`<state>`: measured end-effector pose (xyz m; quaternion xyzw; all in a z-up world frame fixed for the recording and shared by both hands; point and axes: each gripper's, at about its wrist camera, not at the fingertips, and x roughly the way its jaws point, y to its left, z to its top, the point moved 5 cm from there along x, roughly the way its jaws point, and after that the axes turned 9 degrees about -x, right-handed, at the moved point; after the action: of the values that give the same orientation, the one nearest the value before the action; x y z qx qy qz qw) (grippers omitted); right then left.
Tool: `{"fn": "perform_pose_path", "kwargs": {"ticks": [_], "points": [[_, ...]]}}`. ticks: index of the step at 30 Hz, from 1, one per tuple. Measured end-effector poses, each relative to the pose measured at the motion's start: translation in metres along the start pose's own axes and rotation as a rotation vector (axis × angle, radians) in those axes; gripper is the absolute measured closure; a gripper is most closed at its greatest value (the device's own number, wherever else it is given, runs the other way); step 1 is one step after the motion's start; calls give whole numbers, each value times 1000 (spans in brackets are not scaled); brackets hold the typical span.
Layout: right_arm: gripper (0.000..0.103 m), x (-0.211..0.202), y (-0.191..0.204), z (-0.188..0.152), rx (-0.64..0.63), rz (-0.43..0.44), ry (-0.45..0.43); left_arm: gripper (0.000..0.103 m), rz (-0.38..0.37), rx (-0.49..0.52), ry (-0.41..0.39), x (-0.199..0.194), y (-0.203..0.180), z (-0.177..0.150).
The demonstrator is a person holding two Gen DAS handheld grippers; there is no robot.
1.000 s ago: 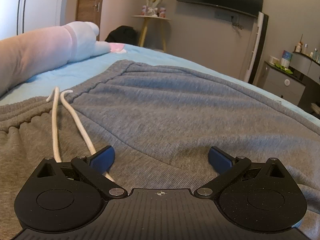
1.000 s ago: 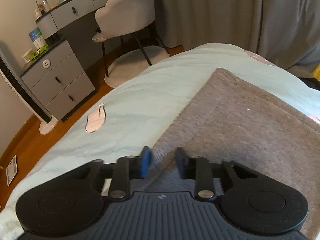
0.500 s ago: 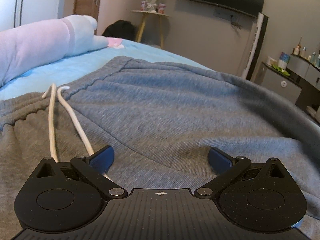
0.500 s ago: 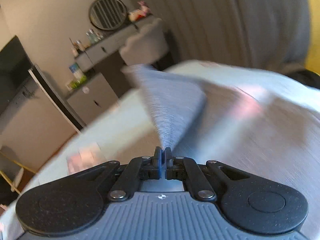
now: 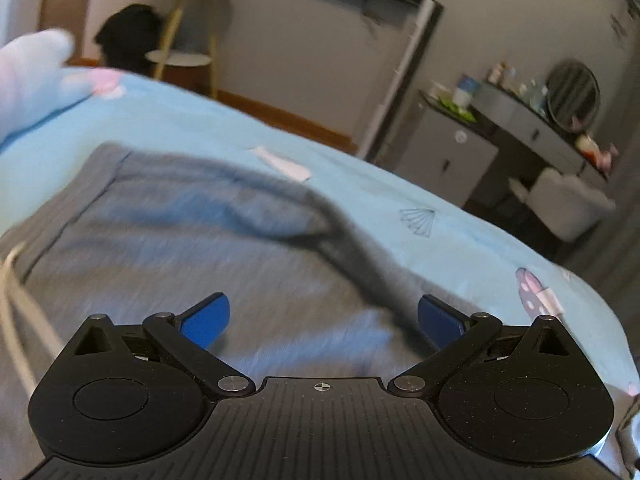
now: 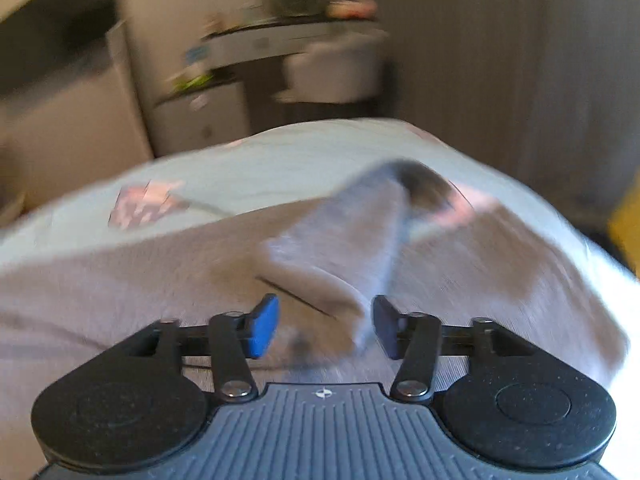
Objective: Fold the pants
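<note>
Grey sweatpants (image 5: 192, 248) lie spread on a light blue bed (image 5: 460, 240). Their white drawstring (image 5: 16, 304) shows at the left edge of the left wrist view. My left gripper (image 5: 322, 318) is open just above the cloth, with a dark raised fold (image 5: 352, 248) running toward its right finger. In the blurred right wrist view the pants (image 6: 120, 272) cover the bed, and a folded-over strip of the leg (image 6: 340, 248) lies between the fingers of my right gripper (image 6: 324, 326), which is open.
A pink and white plush (image 5: 36, 76) lies on the bed at far left. Beyond the bed stand a side table (image 5: 188, 32), a grey drawer unit (image 5: 452, 152), a dresser with a round mirror (image 5: 572, 96) and a chair (image 5: 568, 204). Curtains (image 6: 520, 60) hang at right.
My right gripper, shut on the pant leg half a second ago, has opened and the leg strip has dropped onto the pants. My left gripper has swung right, staying open.
</note>
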<state>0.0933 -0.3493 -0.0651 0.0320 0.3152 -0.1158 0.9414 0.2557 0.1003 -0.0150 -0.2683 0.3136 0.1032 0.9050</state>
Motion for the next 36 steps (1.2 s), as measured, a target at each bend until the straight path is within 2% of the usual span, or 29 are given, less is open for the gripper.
{"fn": "perform_pose_path", "kwargs": {"ticks": [1,3,6,7,8,9,11,12,13,14,15,16,17,19,23,26,28,31,34,36], "points": [[33,4,9,0,-75,-18,-8,0,4,-10,18,8,-4,6],[33,19,18,0,-159,-40,7,0,-28,-60,74,29,-12,16],[37,32,14,3,-180,-54,15,0,-8,-107,159,67,-17,25],[41,35,12,4,-171,-47,14,5,3,-110,181,77,-19,25],[57,38,9,6,-162,-40,15,16,14,-111,197,86,-20,25],[65,41,7,7,-153,-30,24,22,13,-109,222,93,-21,23],[70,47,2,8,-135,-23,44,25,27,-108,304,110,-23,16],[80,49,0,8,-132,-19,46,26,42,-86,306,113,-24,15],[86,52,-2,7,-132,-19,44,30,49,-63,300,113,-26,14],[94,53,-4,7,-126,-21,41,51,49,-48,302,113,-28,14],[97,52,-3,7,-110,-23,39,66,32,-41,316,111,-30,14],[97,46,-4,5,-84,-19,33,96,20,-49,335,105,-26,13],[98,41,-8,7,-45,-12,18,95,12,-71,345,101,-26,15],[98,21,-21,12,47,-11,-39,96,-32,-92,298,75,-25,18],[99,-28,-67,17,260,-4,-147,96,-157,-65,191,-6,-23,22],[99,-61,-110,7,428,20,-195,96,-202,-66,128,-65,-9,10],[99,-82,-138,-7,496,-12,-229,95,-209,-54,100,-103,7,-10],[99,-97,-166,-35,553,-57,-216,95,-176,-94,140,-133,39,-61],[100,-98,-176,-62,569,-123,-161,91,-46,-41,197,-130,64,-116],[98,-94,-178,-74,599,-99,-118,88,26,-51,259,-123,79,-138]]}}
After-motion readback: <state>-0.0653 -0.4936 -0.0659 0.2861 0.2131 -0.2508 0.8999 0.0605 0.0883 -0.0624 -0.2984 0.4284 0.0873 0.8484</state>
